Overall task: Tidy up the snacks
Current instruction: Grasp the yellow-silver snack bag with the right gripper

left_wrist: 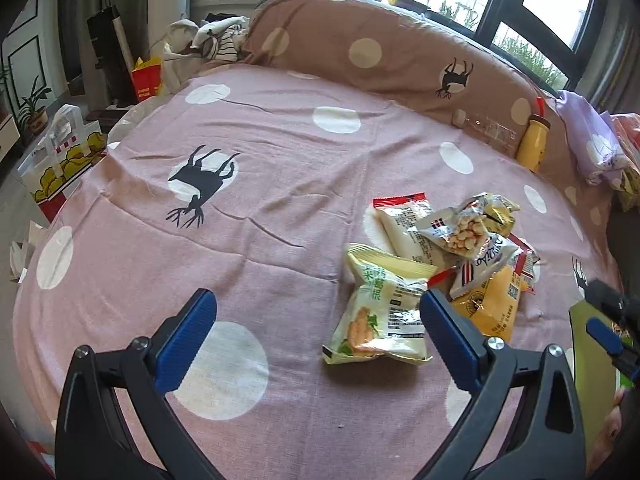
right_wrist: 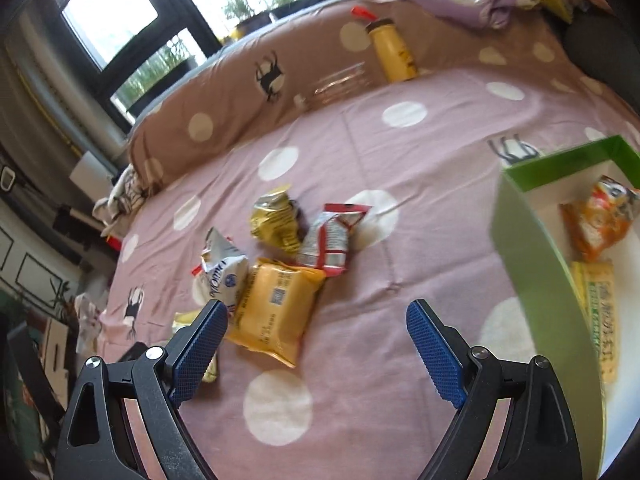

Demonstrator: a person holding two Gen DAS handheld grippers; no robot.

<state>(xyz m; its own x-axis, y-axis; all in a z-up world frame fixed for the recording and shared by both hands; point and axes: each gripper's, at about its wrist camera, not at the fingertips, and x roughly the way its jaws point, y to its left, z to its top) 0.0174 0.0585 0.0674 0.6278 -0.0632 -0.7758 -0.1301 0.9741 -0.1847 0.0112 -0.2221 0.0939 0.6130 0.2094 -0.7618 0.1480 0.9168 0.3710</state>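
Both our left gripper and right gripper stand wide open and hold nothing. The snack pile lies on the pink bedsheet, left of the green box. The packets overlap, so we may pinch two together, or the puffy green corn packet may slip out.

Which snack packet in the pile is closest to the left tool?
The pale green and white corn-print packet, lying flat at the pile's near edge beside the left tool; the other packets sit farther back.
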